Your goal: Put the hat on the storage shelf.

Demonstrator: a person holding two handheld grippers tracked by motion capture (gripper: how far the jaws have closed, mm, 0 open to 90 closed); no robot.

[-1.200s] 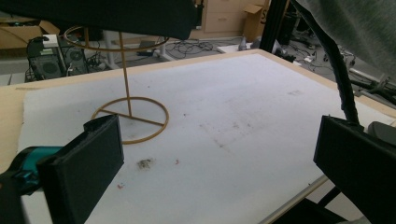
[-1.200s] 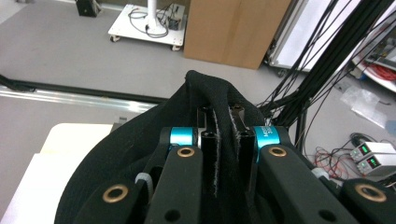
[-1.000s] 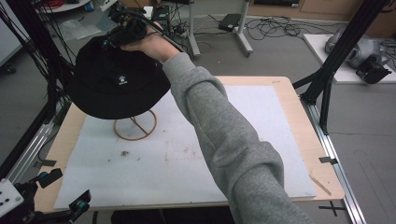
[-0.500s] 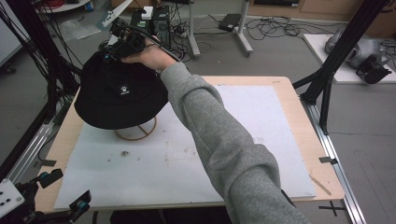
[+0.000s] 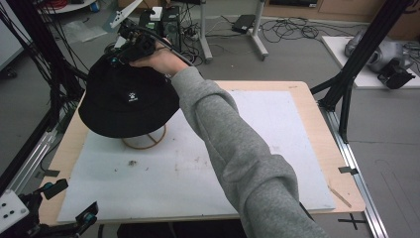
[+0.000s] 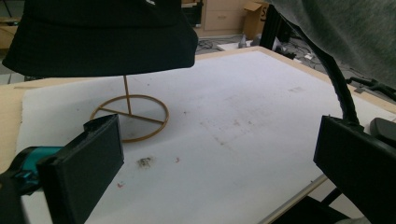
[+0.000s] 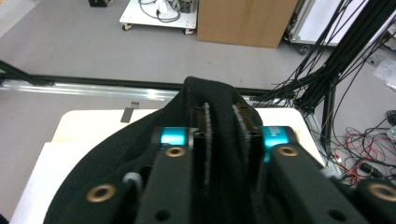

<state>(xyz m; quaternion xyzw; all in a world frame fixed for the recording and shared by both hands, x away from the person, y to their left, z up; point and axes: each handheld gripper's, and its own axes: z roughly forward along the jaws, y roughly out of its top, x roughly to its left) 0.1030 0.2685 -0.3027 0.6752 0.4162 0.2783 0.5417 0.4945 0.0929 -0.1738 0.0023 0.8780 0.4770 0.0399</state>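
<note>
Desk (image 5: 297, 99), wooden, covered by a white sheet (image 5: 257, 129); at about ten o'clock on it a black bucket hat (image 5: 126, 101) is seated over a thin gold wire stand (image 5: 144, 143), whose ring base is seen resting on the sheet below the brim. The crown of the hat is pinched from above by the right gripper (image 5: 119, 57), its jaws just eased slightly apart yet a fold of black cloth is still seen pressed between the pads (image 7: 207, 122). The left gripper (image 6: 219, 163) is held low at about seven o'clock, jaws spread wide, nothing between them.
</note>
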